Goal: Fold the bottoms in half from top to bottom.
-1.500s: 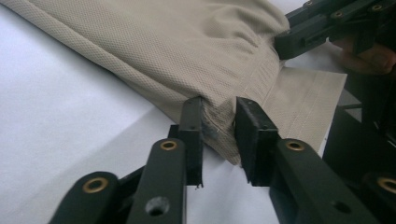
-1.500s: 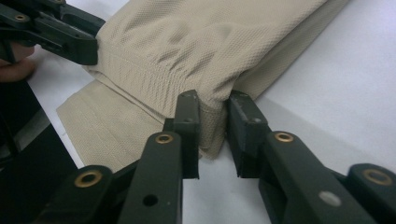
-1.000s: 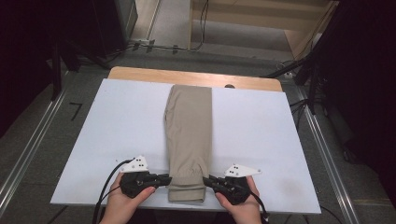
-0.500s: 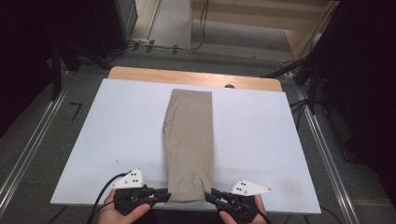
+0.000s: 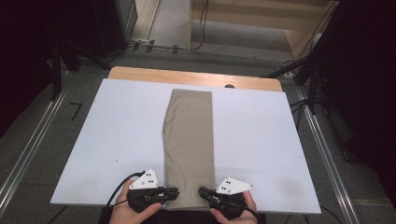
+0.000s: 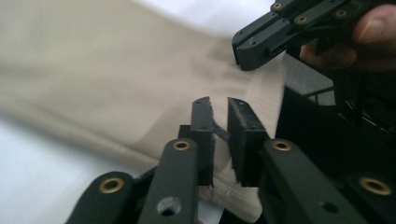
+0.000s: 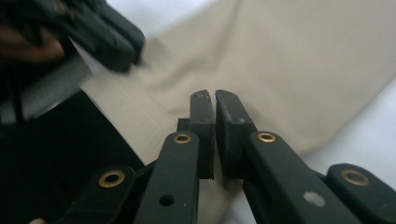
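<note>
A beige folded cloth [image 5: 189, 140], long and narrow, lies down the middle of the white board [image 5: 116, 140]. My left gripper [image 5: 175, 192] is at its near left corner and my right gripper [image 5: 201, 191] at its near right corner, tips facing each other. In the left gripper view my left gripper [image 6: 218, 105] has just closed, with the cloth [image 6: 93, 70] edge pinched between its jaws. The right gripper [image 6: 261, 44] shows beyond it. In the right gripper view my right gripper [image 7: 210, 95] has also just closed on the cloth [image 7: 303, 60]. The left gripper [image 7: 116, 37] is blurred at the top left.
The board rests on a wooden table [image 5: 140, 73] whose far edge shows. Metal rails [image 5: 28, 149] run along both sides on the floor. Cables and dark equipment stand at the back. Both hands sit at the board's near edge.
Both hands have shifted toward the near edge of the board. The grippers' tips are still at the cloth's near corners. The cloth lies much as before.
</note>
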